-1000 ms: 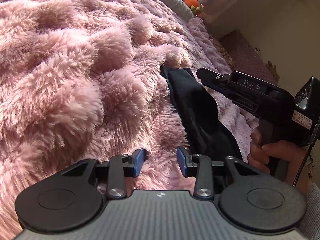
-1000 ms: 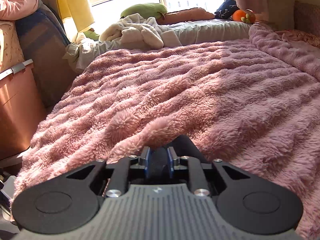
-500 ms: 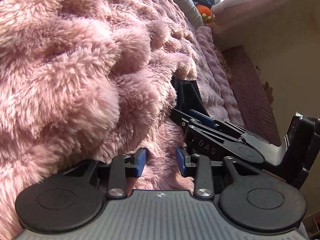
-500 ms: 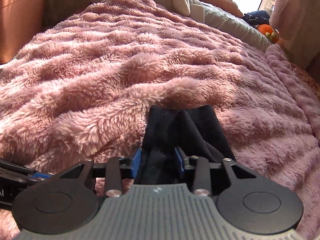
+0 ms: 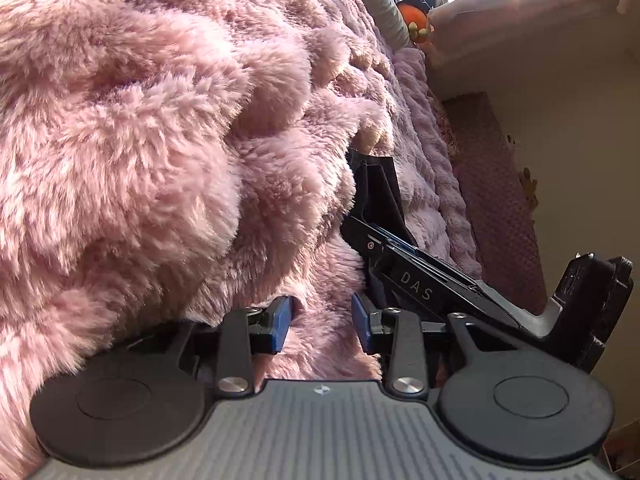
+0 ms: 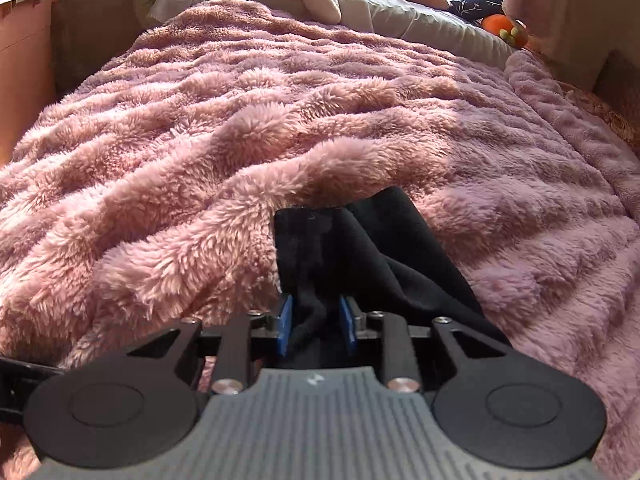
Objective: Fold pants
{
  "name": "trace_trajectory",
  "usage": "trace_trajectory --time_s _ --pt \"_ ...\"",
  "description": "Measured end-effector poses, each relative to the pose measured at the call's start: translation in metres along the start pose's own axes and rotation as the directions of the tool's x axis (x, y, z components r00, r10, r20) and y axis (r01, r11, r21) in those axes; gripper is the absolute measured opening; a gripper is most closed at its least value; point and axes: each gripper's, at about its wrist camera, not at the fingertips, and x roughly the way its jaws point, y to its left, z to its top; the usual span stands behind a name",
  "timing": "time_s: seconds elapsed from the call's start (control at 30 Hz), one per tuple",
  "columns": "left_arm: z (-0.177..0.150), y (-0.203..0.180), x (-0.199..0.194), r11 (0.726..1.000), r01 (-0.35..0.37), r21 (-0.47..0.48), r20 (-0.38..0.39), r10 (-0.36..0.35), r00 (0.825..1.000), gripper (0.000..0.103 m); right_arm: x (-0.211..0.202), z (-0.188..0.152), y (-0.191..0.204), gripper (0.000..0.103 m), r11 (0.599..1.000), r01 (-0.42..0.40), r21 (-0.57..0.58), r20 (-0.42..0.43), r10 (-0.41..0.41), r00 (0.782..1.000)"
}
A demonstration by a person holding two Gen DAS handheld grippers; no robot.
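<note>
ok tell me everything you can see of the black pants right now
The black pants are soft, matte, dark cloth, bunched into loose folds rather than flat. They lie on the fluffy pink blanket, their far end partly tucked under a raised ridge of it. The near end runs between the blue pads of the right gripper, whose jaws stand apart around the cloth. In the left wrist view the pants show as a narrow dark strip beyond that gripper. No waistband or pockets are visible.

pants: black | blanket: pink (fluffy, rippled) | claw pads: blue | plush toy: orange
</note>
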Motion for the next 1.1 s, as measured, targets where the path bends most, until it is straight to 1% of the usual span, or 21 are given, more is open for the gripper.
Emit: trace_trajectory --time_s 0.03,0.17,0.27,0.3,0.37,0.43,0.47,0.5,0.53,0.63,0.73,0.77,0.8,0.83,0.87,0.9,0.93,0.97,1.03,1.07,1.1 --pt "0.000 0.001 0.000 1.000 0.002 -0.003 -0.002 -0.002 1.000 0.041 -0.001 -0.001 -0.003 0.005 0.999 -0.014 0.029 0.009 0.013 1.000" --pt "0.002 0.005 -0.003 1.000 0.018 -0.019 -0.010 -0.018 1.000 0.041 -0.013 -0.011 -0.028 0.002 0.973 -0.102 0.205 0.071 0.089 0.993" --pt "0.002 0.010 -0.006 0.999 0.030 -0.036 -0.013 -0.031 0.999 0.041 -0.018 -0.018 -0.040 0.002 0.947 -0.133 0.292 0.089 0.111 0.990" --pt "0.002 0.011 -0.006 0.999 0.033 -0.040 -0.014 -0.033 0.999 0.041 -0.018 -0.020 -0.044 0.002 0.932 -0.164 0.322 0.094 0.140 0.986" --pt "0.002 0.013 -0.007 0.998 0.037 -0.047 -0.015 -0.037 0.999 0.041 -0.018 -0.023 -0.047 0.009 0.913 -0.210 0.351 0.088 0.190 0.978" --pt "0.002 0.015 -0.007 0.998 0.034 -0.046 -0.015 -0.035 0.999 0.041 -0.017 -0.024 -0.046 0.008 0.916 -0.207 0.344 0.087 0.188 0.978" --pt "0.002 0.015 -0.007 0.998 0.032 -0.045 -0.015 -0.033 0.999 0.041 -0.017 -0.024 -0.043 0.002 0.923 -0.197 0.331 0.088 0.177 0.980" --pt "0.002 0.015 -0.008 0.999 0.031 -0.042 -0.015 -0.032 0.999 0.041 -0.016 -0.024 -0.042 0.000 0.929 -0.186 0.319 0.090 0.166 0.982" --pt "0.002 0.015 -0.008 0.999 0.030 -0.038 -0.015 -0.030 0.999 0.041 -0.016 -0.024 -0.040 0.000 0.933 -0.177 0.313 0.093 0.155 0.984" --pt "0.003 0.013 -0.005 0.998 0.032 -0.046 -0.017 -0.033 0.999 0.041 -0.023 -0.026 -0.040 0.000 0.930 -0.182 0.319 0.157 0.137 0.978" --pt "0.005 0.013 -0.003 0.998 0.038 -0.056 -0.016 -0.039 0.999 0.041 -0.037 -0.023 -0.036 0.000 0.923 -0.205 0.324 0.276 0.115 0.954" --pt "0.006 0.014 -0.003 0.998 0.039 -0.057 -0.017 -0.040 0.999 0.041 -0.041 -0.020 -0.032 0.000 0.928 -0.213 0.306 0.311 0.114 0.944" --pt "0.006 0.015 -0.003 0.998 0.040 -0.058 -0.017 -0.041 0.999 0.041 -0.045 -0.015 -0.022 0.000 0.947 -0.213 0.241 0.337 0.124 0.933" --pt "0.007 0.016 -0.003 0.997 0.041 -0.058 -0.017 -0.042 0.999 0.041 -0.046 -0.012 -0.013 0.000 0.962 -0.205 0.177 0.337 0.137 0.932" --pt "0.007 0.016 -0.003 0.997 0.042 -0.057 -0.017 -0.043 0.999 0.041 -0.044 -0.009 -0.002 0.000 0.974 -0.203 0.100 0.317 0.162 0.935" --pt "0.007 0.017 -0.003 0.998 0.042 -0.056 -0.016 -0.043 0.999 0.041 -0.040 -0.008 0.009 0.000 0.979 -0.200 0.039 0.276 0.182 0.944" --pt "0.007 0.017 -0.002 0.998 0.026 -0.057 -0.016 -0.027 1.000 0.033 -0.034 -0.008 0.014 0.000 0.984 -0.179 0.019 0.237 0.169 0.957" --pt "0.008 0.019 -0.002 0.998 0.017 -0.061 -0.015 -0.018 1.000 0.033 -0.026 -0.008 0.015 0.000 0.988 -0.152 0.026 0.184 0.145 0.972" --pt "0.010 0.023 -0.002 0.996 0.039 -0.083 -0.017 -0.041 0.999 0.034 -0.014 -0.010 0.008 0.000 0.988 -0.131 0.077 0.129 0.120 0.984" --pt "0.010 0.024 -0.002 0.995 0.046 -0.089 -0.016 -0.048 0.999 0.034 -0.012 -0.010 0.004 0.000 0.984 -0.150 0.099 0.112 0.139 0.984" --pt "0.011 0.026 -0.002 0.994 0.051 -0.095 -0.016 -0.053 0.998 0.035 -0.008 -0.012 -0.001 0.000 0.971 -0.197 0.135 0.083 0.187 0.979"
